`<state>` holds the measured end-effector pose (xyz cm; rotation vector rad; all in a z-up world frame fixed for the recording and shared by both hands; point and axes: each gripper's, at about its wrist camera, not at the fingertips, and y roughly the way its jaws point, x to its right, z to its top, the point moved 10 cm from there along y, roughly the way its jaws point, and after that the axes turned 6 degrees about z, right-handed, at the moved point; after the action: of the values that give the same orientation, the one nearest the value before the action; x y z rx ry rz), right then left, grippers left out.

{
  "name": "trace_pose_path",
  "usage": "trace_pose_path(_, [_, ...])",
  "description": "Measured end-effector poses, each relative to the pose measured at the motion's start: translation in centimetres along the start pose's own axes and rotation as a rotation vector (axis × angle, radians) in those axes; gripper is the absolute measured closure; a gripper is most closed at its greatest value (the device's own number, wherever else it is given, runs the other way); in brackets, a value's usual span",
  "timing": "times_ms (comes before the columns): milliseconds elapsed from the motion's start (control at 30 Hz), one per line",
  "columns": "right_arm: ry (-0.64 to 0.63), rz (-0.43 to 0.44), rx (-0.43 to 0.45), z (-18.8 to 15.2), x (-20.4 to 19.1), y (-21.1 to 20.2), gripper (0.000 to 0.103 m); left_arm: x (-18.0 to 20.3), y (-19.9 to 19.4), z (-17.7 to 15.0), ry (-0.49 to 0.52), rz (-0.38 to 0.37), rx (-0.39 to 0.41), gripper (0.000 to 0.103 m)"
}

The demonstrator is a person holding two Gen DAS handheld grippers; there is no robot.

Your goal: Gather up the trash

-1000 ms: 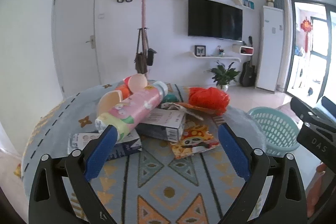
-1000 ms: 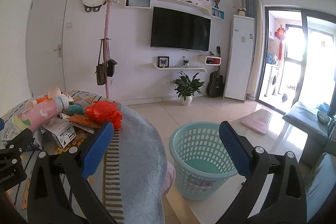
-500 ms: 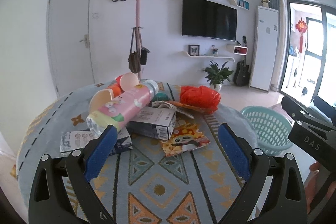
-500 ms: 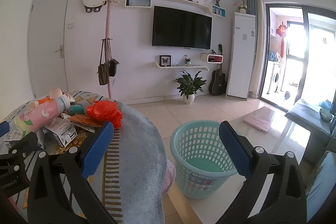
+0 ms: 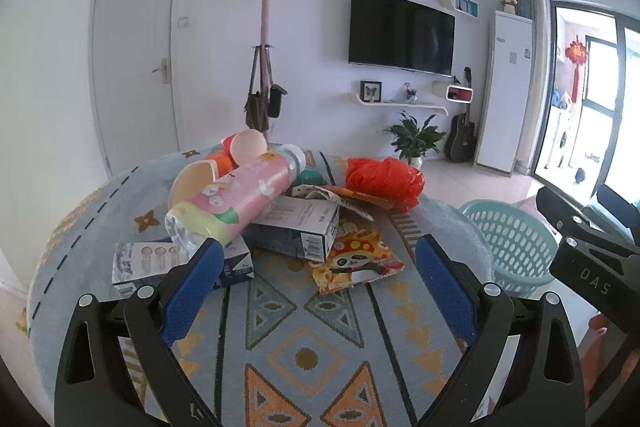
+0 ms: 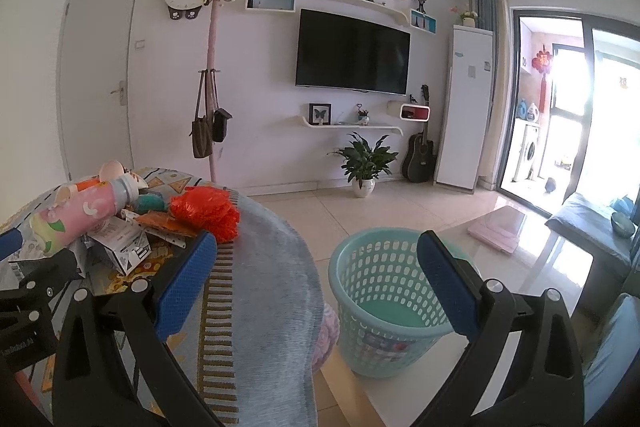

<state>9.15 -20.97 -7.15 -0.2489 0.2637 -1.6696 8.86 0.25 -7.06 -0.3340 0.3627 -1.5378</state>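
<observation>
A pile of trash lies on a patterned cloth-covered table [image 5: 304, 355]: a pink bottle [image 5: 240, 203], a grey carton [image 5: 296, 227], a flat box [image 5: 152, 259], a panda snack bag [image 5: 356, 259], an orange plastic bag [image 5: 384, 179] and paper cups [image 5: 248, 143]. My left gripper [image 5: 316, 283] is open and empty, just short of the pile. A teal basket [image 6: 384, 299] stands on the floor to the right of the table. My right gripper [image 6: 316, 283] is open and empty, above the table's edge and the basket. The pile shows at its left [image 6: 108, 215].
The table's right edge [image 6: 288, 267] drops to a tiled floor. A low glass table [image 6: 520, 267] and a grey sofa [image 6: 592, 227] stand to the right. A coat stand [image 5: 264, 67], TV [image 5: 400, 31] and plant [image 5: 416, 139] line the far wall.
Both grippers have drawn back and risen slightly; the trash pile sits a little farther and lower in the left view. Nothing has been taken hold of.
</observation>
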Motion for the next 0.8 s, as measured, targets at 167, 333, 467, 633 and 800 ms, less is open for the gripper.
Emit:
trace_pose_path(167, [0.002,0.005,-0.005,-0.1,-0.3,0.1,0.008,-0.8,-0.1,0.2,0.020,0.029,0.009,0.009])
trace_pose_path(333, [0.011,0.044,-0.030,-0.2,-1.5,0.8,0.009,-6.9,0.1,0.8,-0.005,0.133,0.011,0.009])
trace_pose_path(467, [-0.010,0.090,-0.073,-0.9,-3.4,1.9,0.033,-12.8,1.4,0.4,-0.047,0.194,-0.044,0.009])
trace_pose_path(633, [-0.047,0.145,-0.107,-1.4,-5.9,2.7,0.052,-17.2,4.9,-0.8,-0.071,0.115,-0.184,0.009])
trace_pose_path(800, [-0.065,0.179,-0.125,-1.5,-7.7,3.0,0.052,-17.4,8.3,-2.5,-0.095,-0.035,-0.313,0.011])
